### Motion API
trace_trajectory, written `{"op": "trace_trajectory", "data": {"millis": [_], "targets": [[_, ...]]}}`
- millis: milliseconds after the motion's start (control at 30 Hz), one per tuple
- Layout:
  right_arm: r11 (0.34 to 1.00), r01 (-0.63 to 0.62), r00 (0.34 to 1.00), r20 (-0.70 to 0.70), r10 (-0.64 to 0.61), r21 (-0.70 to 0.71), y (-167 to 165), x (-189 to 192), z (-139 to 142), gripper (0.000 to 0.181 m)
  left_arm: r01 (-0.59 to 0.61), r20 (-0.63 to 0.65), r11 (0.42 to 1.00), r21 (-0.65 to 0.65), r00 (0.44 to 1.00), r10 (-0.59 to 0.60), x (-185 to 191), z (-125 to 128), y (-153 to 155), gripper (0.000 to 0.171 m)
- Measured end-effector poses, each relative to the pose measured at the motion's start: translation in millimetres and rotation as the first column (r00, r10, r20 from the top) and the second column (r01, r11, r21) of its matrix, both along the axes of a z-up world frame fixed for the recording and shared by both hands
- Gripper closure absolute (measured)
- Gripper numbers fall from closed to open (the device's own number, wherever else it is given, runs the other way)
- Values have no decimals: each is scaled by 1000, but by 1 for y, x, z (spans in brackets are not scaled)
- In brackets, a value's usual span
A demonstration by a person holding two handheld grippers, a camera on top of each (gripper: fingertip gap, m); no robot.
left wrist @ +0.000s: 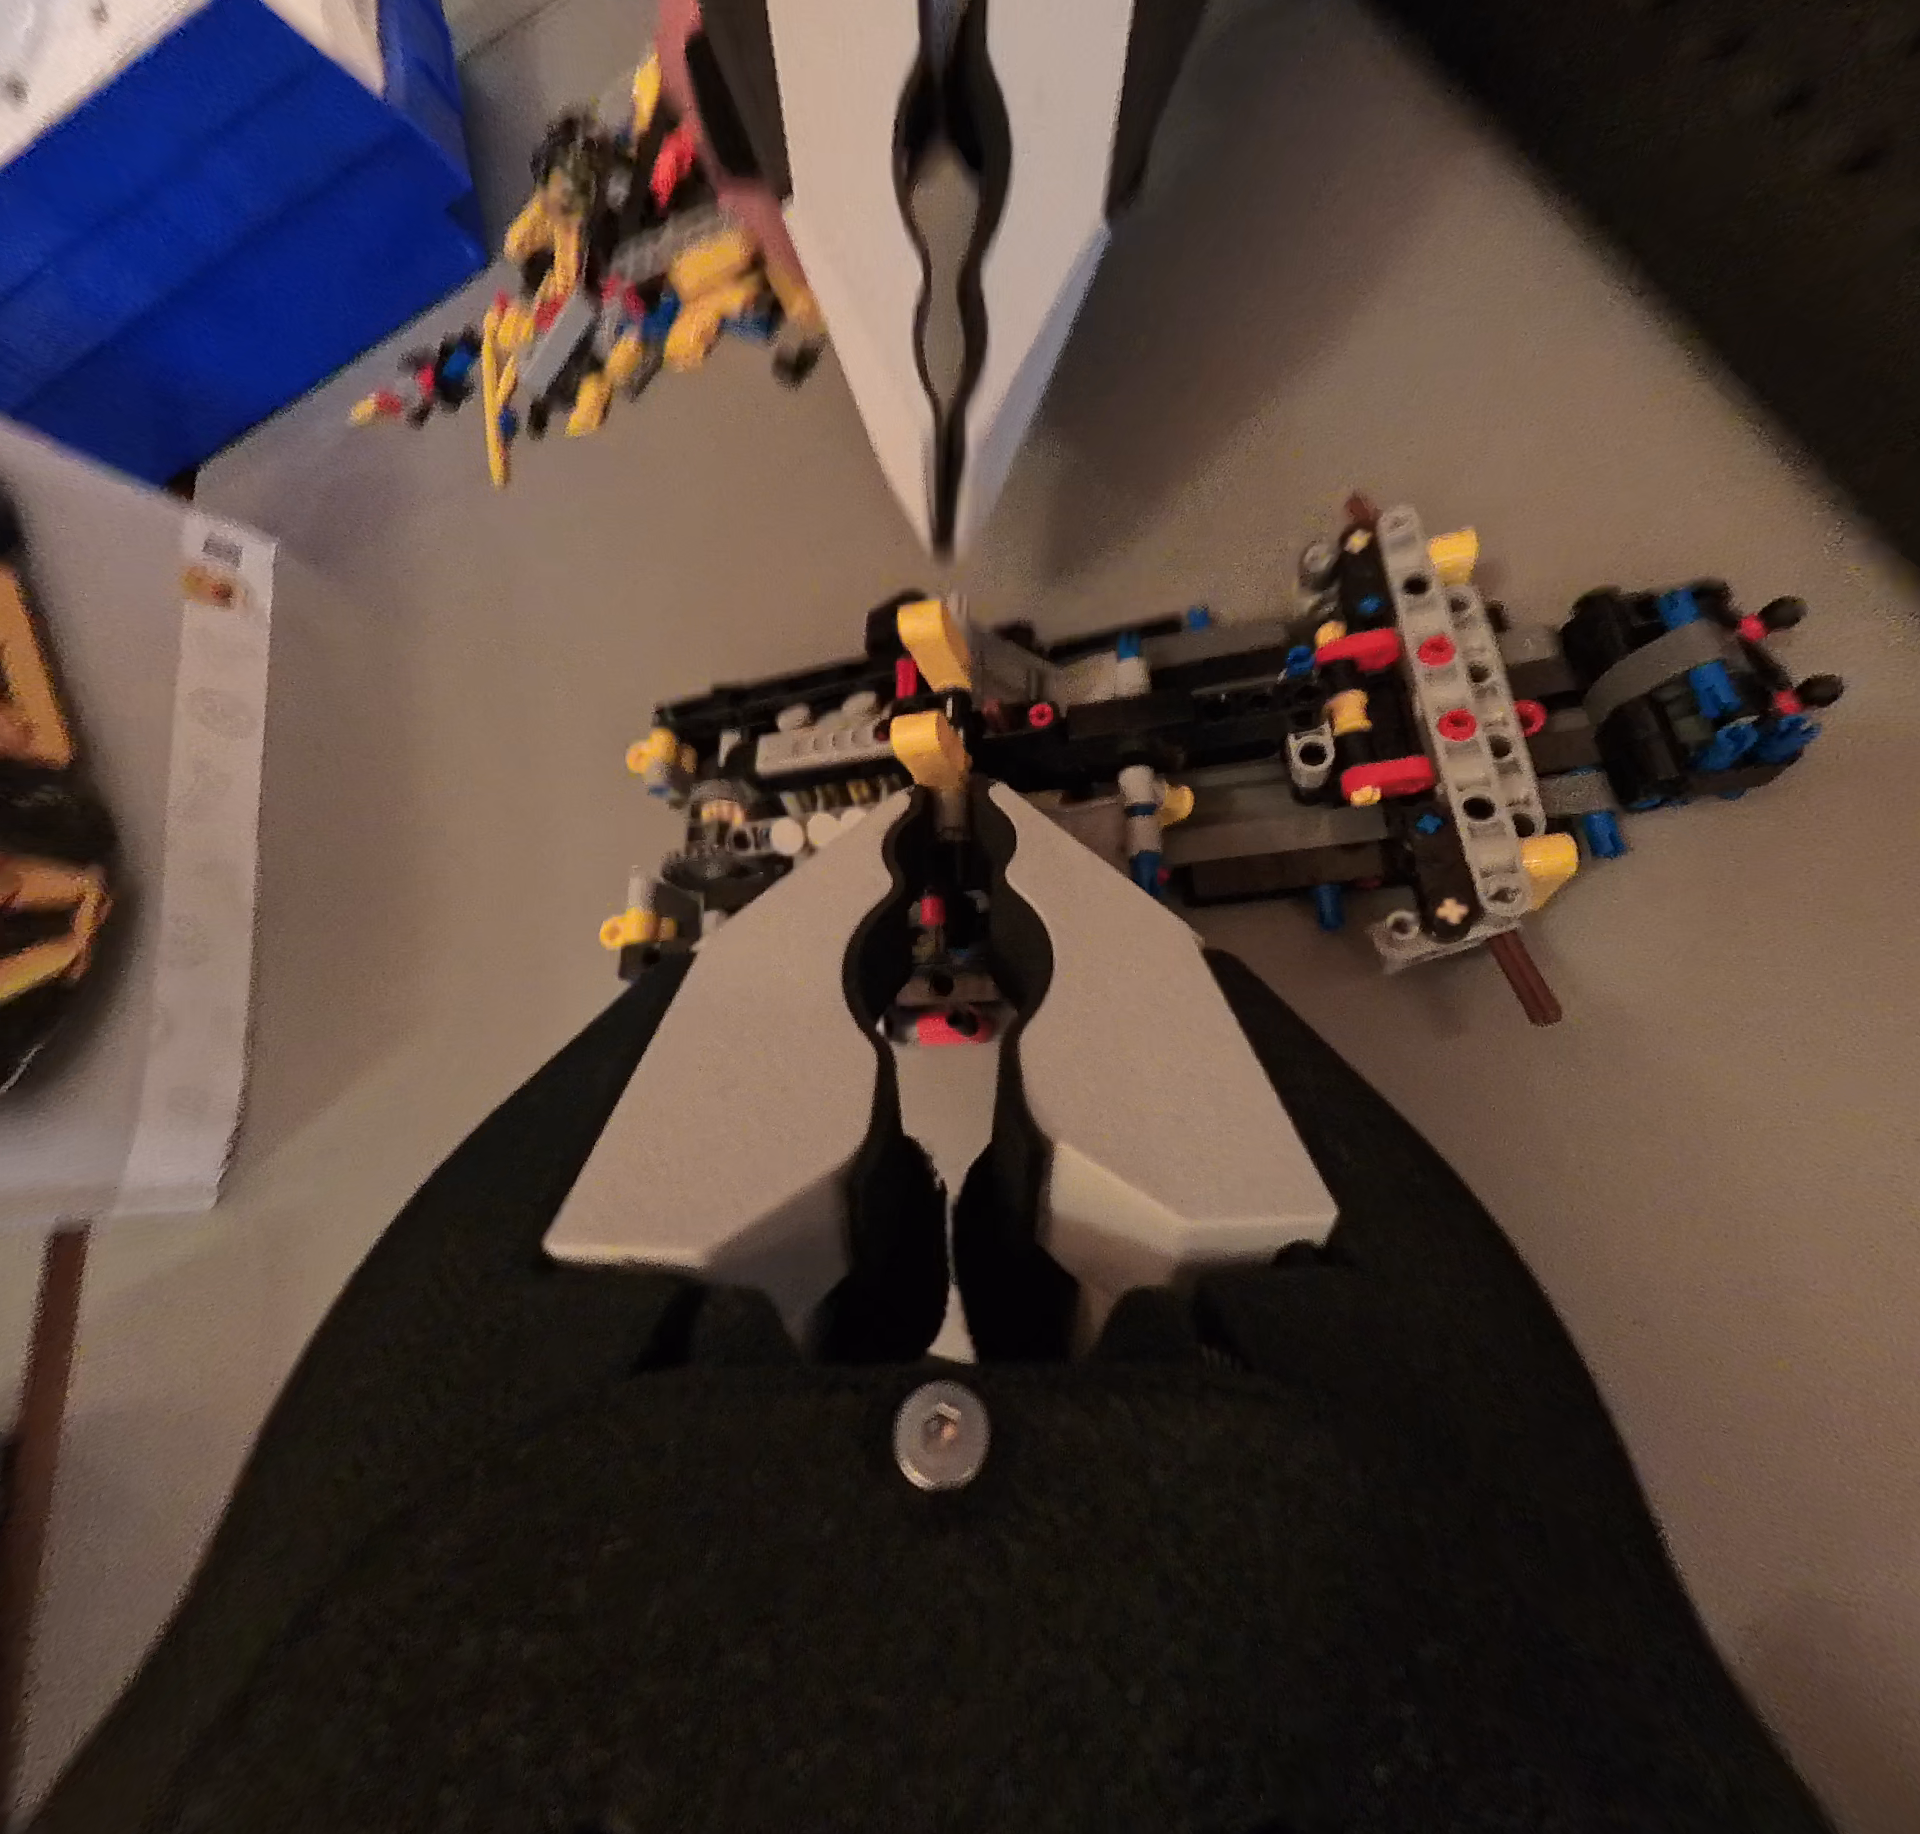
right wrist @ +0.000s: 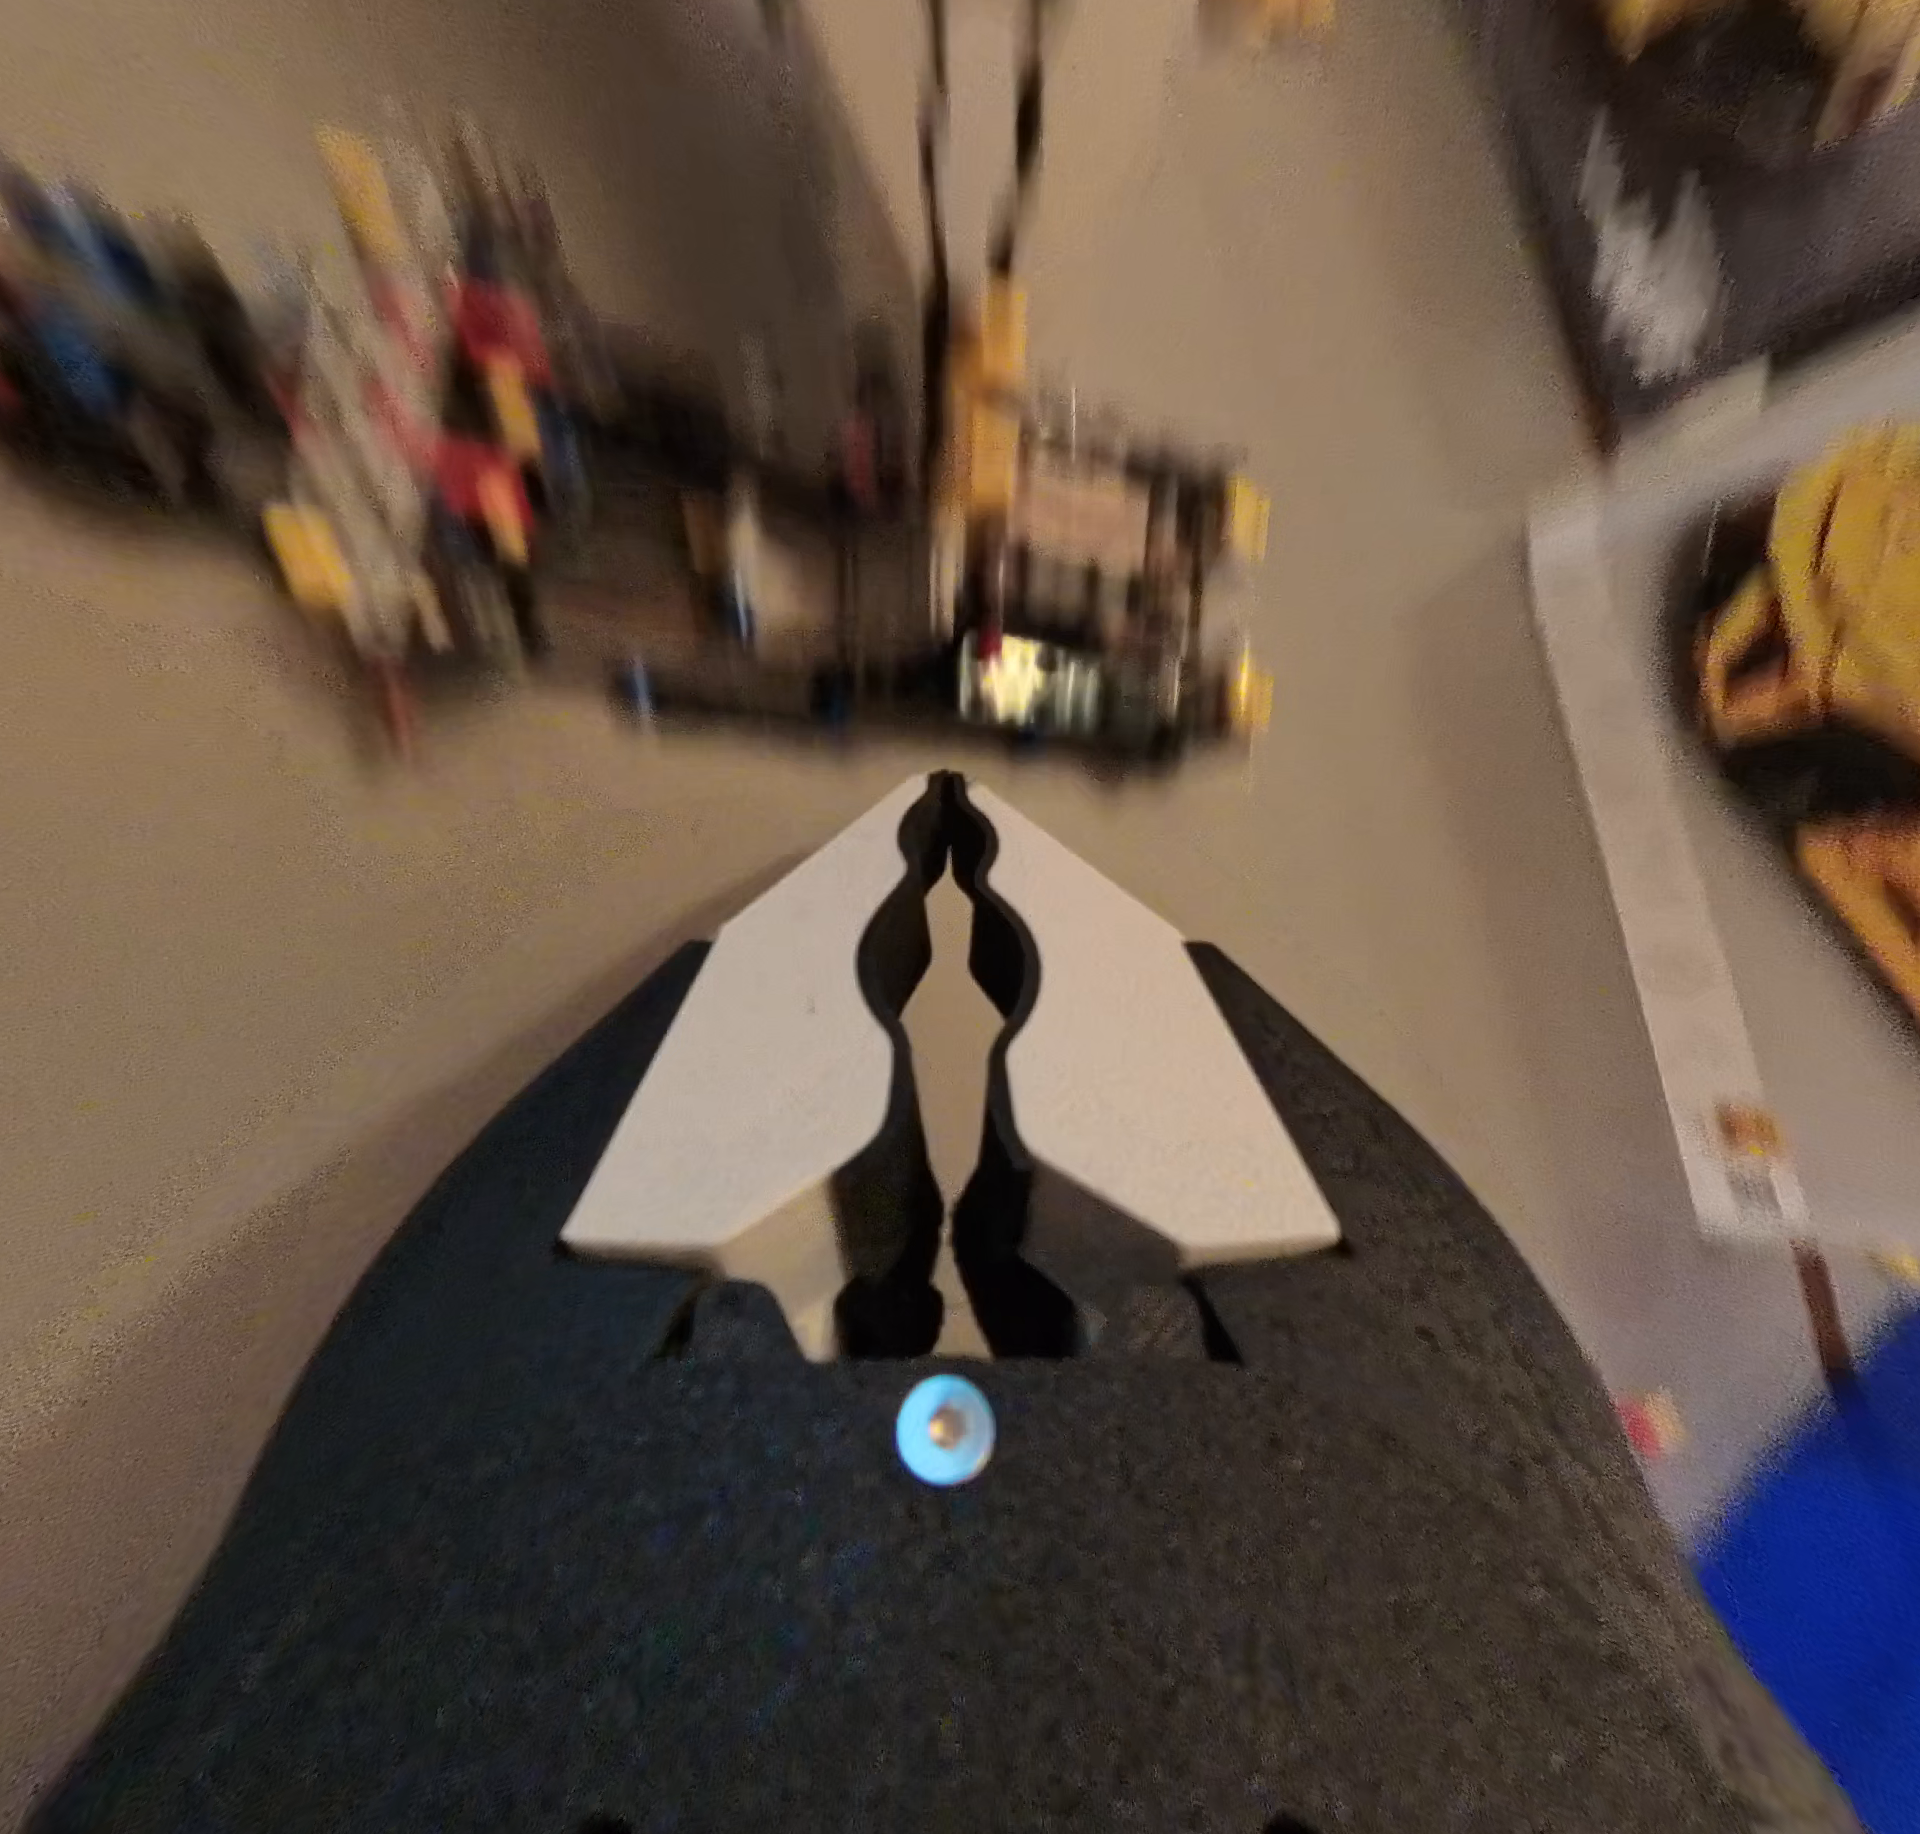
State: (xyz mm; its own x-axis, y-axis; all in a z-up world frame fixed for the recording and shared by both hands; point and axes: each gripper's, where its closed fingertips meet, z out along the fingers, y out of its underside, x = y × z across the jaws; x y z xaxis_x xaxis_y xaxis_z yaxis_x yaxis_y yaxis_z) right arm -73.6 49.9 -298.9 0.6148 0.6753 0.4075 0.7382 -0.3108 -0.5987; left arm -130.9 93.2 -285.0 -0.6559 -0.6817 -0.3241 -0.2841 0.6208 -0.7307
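Note:
A long brick model [left wrist: 1195, 735] in black, grey, yellow, red and blue lies on the pale table [left wrist: 1558, 1265]. In the left wrist view my left gripper [left wrist: 951, 810] reaches over the model's left half. Its fingertips are closed on a thin upright stalk with a yellow connector [left wrist: 928, 745] on top. My right gripper [left wrist: 943, 537] comes in from the far side with its tips together, just above a second yellow connector [left wrist: 932, 636]. In the blurred right wrist view the right gripper [right wrist: 943, 782] is shut with nothing between its pads, short of the model [right wrist: 1091, 579].
A blue bin [left wrist: 208, 226] stands at the far left with a pile of loose bricks [left wrist: 623, 278] beside it. A printed box [left wrist: 208, 849] lies at the left edge. A dark surface [left wrist: 1662, 122] borders the table at the far right. There is about 8 centimetres between the tips of the two grippers.

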Motion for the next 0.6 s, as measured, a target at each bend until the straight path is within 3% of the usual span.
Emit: {"op": "trace_trajectory", "data": {"millis": [33, 67, 100, 200, 267, 367, 500, 600], "targets": [[997, 51, 998, 24, -50, -52, -6, 20, -14, 181, -57, -2, 998, 22, 998, 57, -2, 0, 19, 165], [999, 23, 989, -145, -27, -33, -9, 9, -4, 181, -99, 4, 995, 10, 995, 99, -4, 1, 32, 165], [1000, 8, 968, -251, -2, 22, -7, -5, 18, 181, -95, 12, 995, -27, 995, 95, -4, 1, 32, 165], [990, 45, 966, -260, -9, 135, 10, -14, 37, 181, -50, 2, 996, -74, 999, 50, 0, 1, 13, 165], [997, 33, 950, -311, -9, 74, 11, -23, 27, 181, -38, -3, 996, -77, 999, 38, 1, 1, 8, 165], [999, 27, 936, -351, -12, 37, 13, -23, 18, 158, -28, 23, 998, -62, 999, 29, 3, 1, 5, 164], [1000, 5, 943, -332, 1, 18, 17, -29, 14, 160, -16, -6, 989, -150, 1000, 16, 3, 2, -3, 164], [992, 16, 901, -427, -70, -129, 9, -31, 1, 161, -26, -15, 982, -189, 1000, 23, 4, 2, -4, 164]]}}
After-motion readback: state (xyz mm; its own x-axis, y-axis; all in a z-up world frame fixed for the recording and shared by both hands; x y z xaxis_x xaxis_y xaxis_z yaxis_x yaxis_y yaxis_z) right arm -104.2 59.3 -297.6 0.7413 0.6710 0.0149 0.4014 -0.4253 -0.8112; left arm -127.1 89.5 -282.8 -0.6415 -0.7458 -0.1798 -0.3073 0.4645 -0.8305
